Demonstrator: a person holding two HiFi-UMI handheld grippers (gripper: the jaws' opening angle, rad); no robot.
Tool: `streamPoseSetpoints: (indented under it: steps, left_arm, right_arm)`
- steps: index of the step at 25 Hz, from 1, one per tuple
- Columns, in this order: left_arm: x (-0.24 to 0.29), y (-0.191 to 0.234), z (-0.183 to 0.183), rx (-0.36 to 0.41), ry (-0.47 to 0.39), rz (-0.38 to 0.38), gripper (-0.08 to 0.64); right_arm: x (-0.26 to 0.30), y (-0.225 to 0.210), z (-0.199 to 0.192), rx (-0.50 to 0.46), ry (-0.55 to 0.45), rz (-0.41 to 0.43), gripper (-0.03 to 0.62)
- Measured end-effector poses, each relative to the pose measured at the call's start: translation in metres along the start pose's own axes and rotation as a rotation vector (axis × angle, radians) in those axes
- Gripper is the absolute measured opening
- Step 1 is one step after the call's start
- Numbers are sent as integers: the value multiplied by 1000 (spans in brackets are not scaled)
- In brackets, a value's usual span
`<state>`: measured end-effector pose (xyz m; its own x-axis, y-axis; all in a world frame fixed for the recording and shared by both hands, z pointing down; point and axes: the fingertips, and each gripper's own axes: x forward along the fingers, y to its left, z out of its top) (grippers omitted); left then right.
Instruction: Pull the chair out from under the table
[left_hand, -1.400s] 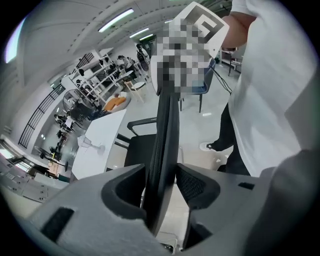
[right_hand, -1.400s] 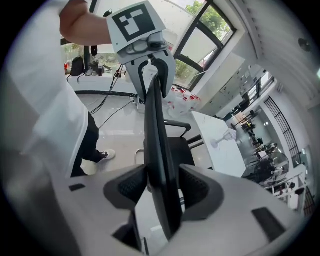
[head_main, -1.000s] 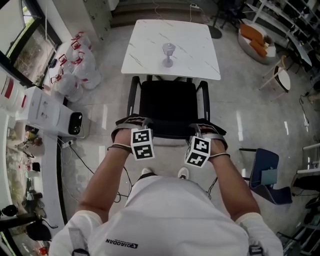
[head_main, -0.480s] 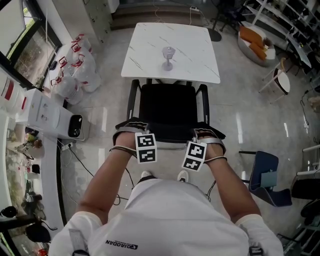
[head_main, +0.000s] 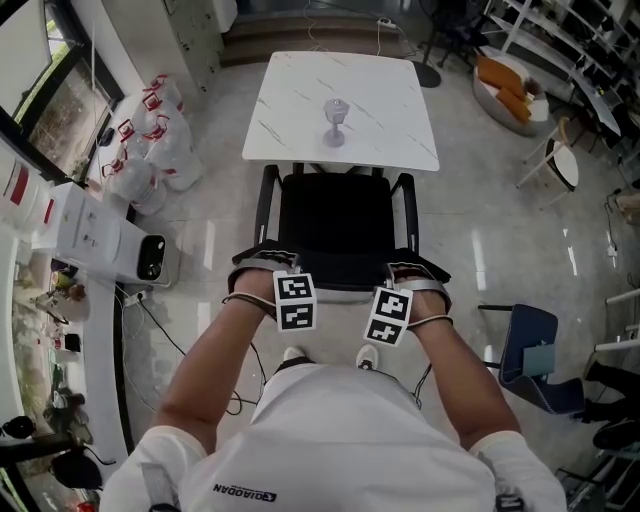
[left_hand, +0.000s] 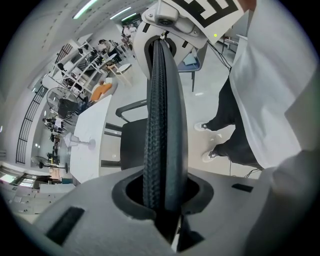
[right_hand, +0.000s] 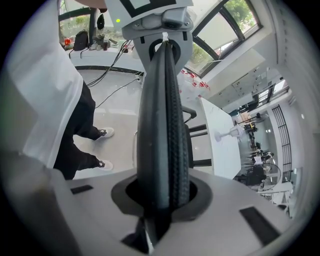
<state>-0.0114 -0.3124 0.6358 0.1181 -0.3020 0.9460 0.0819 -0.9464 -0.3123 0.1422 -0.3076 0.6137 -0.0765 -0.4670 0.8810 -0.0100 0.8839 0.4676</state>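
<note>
A black chair (head_main: 335, 215) with armrests stands pushed up to the white marble table (head_main: 300, 110), its seat front under the table's near edge. My left gripper (head_main: 268, 262) and right gripper (head_main: 415, 272) point steeply down over the two ends of the backrest's top edge. In the left gripper view the ribbed black backrest (left_hand: 162, 125) runs straight between the left gripper's (left_hand: 162, 200) jaws. The right gripper view shows the same backrest (right_hand: 162, 125) filling the right gripper's (right_hand: 162, 200) jaws. Both pairs of jaws are closing tight on it.
A wine glass (head_main: 335, 120) stands on the table. White plastic bags (head_main: 150, 130) and a white box (head_main: 100, 235) lie to the left, with cables (head_main: 160, 320) on the floor. A blue chair (head_main: 530, 345) stands to the right. My shoes (head_main: 295, 352) are right behind the chair.
Both grippers' jaws have closed from wide apart onto the backrest's top edge and sunk slightly. The chair stands where it did relative to the table.
</note>
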Motion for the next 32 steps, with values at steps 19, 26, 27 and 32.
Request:
streamPoseSetpoints:
  steps: [19, 26, 27, 32]
  left_arm:
    - [0, -1, 1, 11, -7, -25, 67]
    - [0, 0, 5, 28, -11, 14, 64]
    - [0, -2, 5, 28, -11, 15, 64]
    - [-5, -11, 10, 37, -18, 39, 61]
  right_arm:
    - [-2, -2, 3, -3, -13, -12, 67]
    - [-2, 1, 0, 10, -13, -21, 66]
    - [-2, 3, 0, 10, -12, -21, 66]
    - [-10, 14, -2, 0, -14, -4, 61]
